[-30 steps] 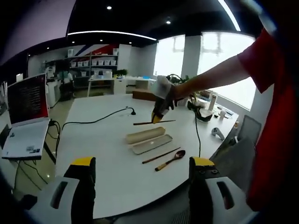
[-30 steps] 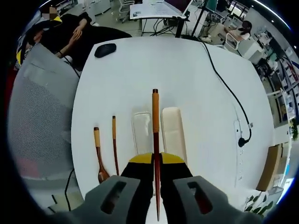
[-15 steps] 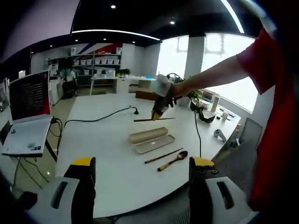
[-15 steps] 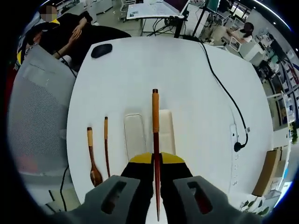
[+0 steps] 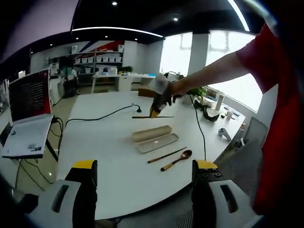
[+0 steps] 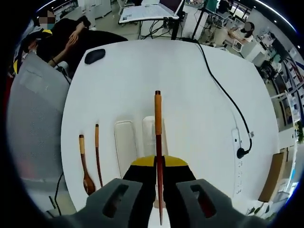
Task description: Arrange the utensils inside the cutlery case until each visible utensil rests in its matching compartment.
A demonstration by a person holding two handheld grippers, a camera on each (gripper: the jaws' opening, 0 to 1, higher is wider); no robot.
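Open office with shelving, big windows and a round white table [image 6: 199, 85] carrying a black cable [image 6: 223, 90] and a computer mouse [image 6: 95, 55] at its far side. Took the case tray [image 6: 125, 147] as landmark throughout: lay open on the table, its rounded lid [image 5: 152, 133] just beside it. Beyond the tray on the side away from the lid, a lone chopstick [image 6: 97, 154] and then a wooden spoon [image 6: 84, 166], both flat on the table, near but not in the tray.

Right gripper [image 6: 158, 164] hung above the table with jaws clamped on the second chopstick [image 6: 157, 123], tip pointing forward. Compared with a second ago, drifted off the tray: the held chopstick had been lined up over the gap between tray and lid, now ran over the lid's side of the tray. Seen from the left gripper view, carried higher and farther back from the tray as well. Judged a repositioning, not a placement; nothing yet in the tray, so the task barely begun.

Left gripper [image 5: 145, 173] held back near the table edge, well short of the tray, jaws spread wide and empty.
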